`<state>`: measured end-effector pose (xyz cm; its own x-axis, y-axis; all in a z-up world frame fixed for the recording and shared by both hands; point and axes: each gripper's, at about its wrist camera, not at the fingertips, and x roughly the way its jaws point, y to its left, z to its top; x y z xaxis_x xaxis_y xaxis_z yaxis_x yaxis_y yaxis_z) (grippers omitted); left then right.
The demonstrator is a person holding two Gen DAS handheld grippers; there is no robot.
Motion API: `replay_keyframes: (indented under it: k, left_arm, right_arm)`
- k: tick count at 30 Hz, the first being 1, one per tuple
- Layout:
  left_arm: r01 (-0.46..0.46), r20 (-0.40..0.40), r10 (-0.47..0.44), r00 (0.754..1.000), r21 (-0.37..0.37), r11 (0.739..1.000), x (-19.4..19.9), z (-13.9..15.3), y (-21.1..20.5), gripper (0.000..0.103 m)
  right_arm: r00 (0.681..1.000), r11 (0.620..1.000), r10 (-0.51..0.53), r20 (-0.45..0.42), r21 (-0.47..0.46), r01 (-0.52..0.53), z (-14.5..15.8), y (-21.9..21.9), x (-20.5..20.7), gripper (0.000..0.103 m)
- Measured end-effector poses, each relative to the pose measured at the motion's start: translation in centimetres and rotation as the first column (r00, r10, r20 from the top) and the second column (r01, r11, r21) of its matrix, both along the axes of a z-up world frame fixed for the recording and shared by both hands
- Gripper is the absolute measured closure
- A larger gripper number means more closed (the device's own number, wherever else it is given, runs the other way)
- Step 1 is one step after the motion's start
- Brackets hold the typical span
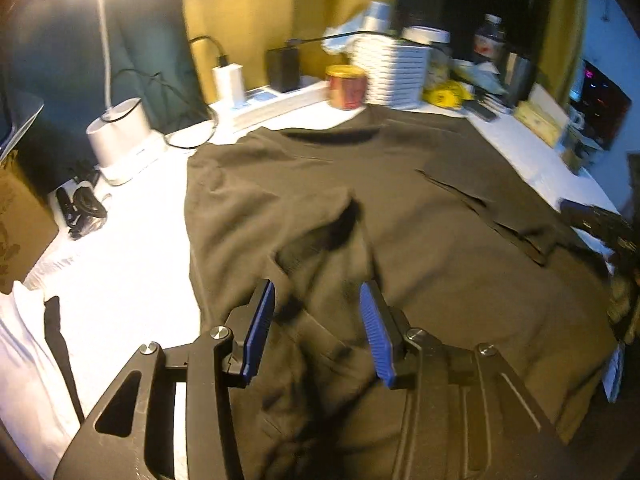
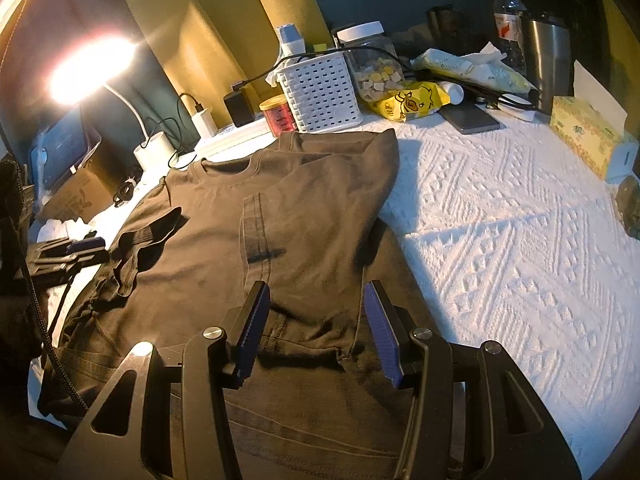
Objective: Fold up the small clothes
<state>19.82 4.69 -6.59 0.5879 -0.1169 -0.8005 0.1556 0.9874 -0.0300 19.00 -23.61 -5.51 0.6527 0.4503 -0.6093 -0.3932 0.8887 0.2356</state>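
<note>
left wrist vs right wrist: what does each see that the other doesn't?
Left wrist only: the black strap lying on the white cloth beside the shirt.
Right wrist only: the phone, and the patterned bedspread stretching wide to the shirt's right.
Both: the dark T-shirt spread flat with both sleeves folded in, the white basket, the red can, the lamp, and open grippers over the hem.

A dark brown cotton T-shirt (image 2: 320, 208) lies flat on the white textured bedspread (image 2: 520, 240), collar toward the cluttered far edge, both sleeves folded inward over the chest (the left one rumpled).
</note>
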Motion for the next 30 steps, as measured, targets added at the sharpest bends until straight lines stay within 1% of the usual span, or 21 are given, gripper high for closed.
replay_keyframes:
  k: [2,3,6,7,9,10,13,14,15,18,21,25,30]
  left_arm:
    - [-0.025,-0.015,0.025,1.0,0.016,1.0,1.2,-0.8,0.6,0.059]
    - [-0.027,-0.023,0.027,0.999,0.009,1.0,1.7,-1.2,0.8,0.059]
    - [-0.007,-0.041,0.008,0.999,0.008,1.0,2.3,-2.1,0.6,0.06]
    - [0.009,-0.044,-0.008,0.999,0.007,1.0,2.3,-2.3,0.3,0.069]
    - [0.062,-0.049,-0.061,0.997,0.006,0.998,1.7,-2.2,-0.6,0.082]
    - [0.089,-0.049,-0.088,0.995,0.006,0.996,1.4,-2.1,-1.1,0.082]
    - [0.2,-0.068,-0.204,0.977,-0.056,0.978,0.2,-2.0,-2.9,0.082]
    - [0.227,-0.079,-0.23,0.97,-0.047,0.973,-0.1,-2.0,-3.5,0.082]
    - [0.235,-0.084,-0.236,0.968,-0.024,0.972,-0.5,-2.1,-4.0,0.081]
    - [0.228,-0.097,-0.226,0.969,0.009,0.974,-1.2,-2.0,-4.3,0.081]
    - [0.19,-0.079,-0.186,0.979,0.049,0.981,-2.3,-1.3,-3.3,0.081]
    - [0.151,-0.067,-0.147,0.987,0.061,0.987,-3.2,-1.0,-1.7,0.081]
    - [0.141,-0.098,-0.132,0.986,0.081,0.987,-3.0,-2.5,-0.9,0.08]
  right_arm:
    - [1.0,1.0,-0.005,-0.001,0.003,0.005,-0.1,-0.2,0.0,0.051]
    - [1.0,1.0,-0.009,-0.003,0.005,0.009,-0.1,-0.4,0.1,0.051]
    - [1.0,1.0,-0.015,-0.005,0.007,0.015,-0.1,-0.7,0.1,0.051]
    - [1.0,1.0,-0.016,-0.004,0.007,0.016,-0.1,-0.7,0.1,0.051]
    - [1.0,1.0,-0.021,-0.005,0.007,0.022,-0.1,-0.9,0.1,0.051]
    - [1.0,1.0,-0.024,-0.005,0.007,0.024,-0.1,-0.9,0.2,0.051]
    - [0.999,1.0,-0.03,-0.013,0.005,0.03,-0.4,-1.0,0.5,0.051]
    - [0.999,1.0,-0.03,-0.015,0.004,0.03,-0.4,-1.0,0.5,0.051]
    - [0.999,1.0,-0.027,-0.017,0.001,0.027,-0.5,-0.8,0.6,0.051]
    - [1.0,1.0,-0.019,-0.017,-0.002,0.019,-0.5,-0.5,0.6,0.051]
    - [1.0,1.0,-0.015,-0.015,-0.006,0.015,-0.5,-0.2,0.5,0.051]
    - [1.0,1.0,-0.015,-0.018,-0.012,0.015,-0.6,0.0,0.6,0.051]
    - [1.0,1.0,0.001,-0.013,-0.019,-0.001,-0.4,0.8,0.6,0.051]
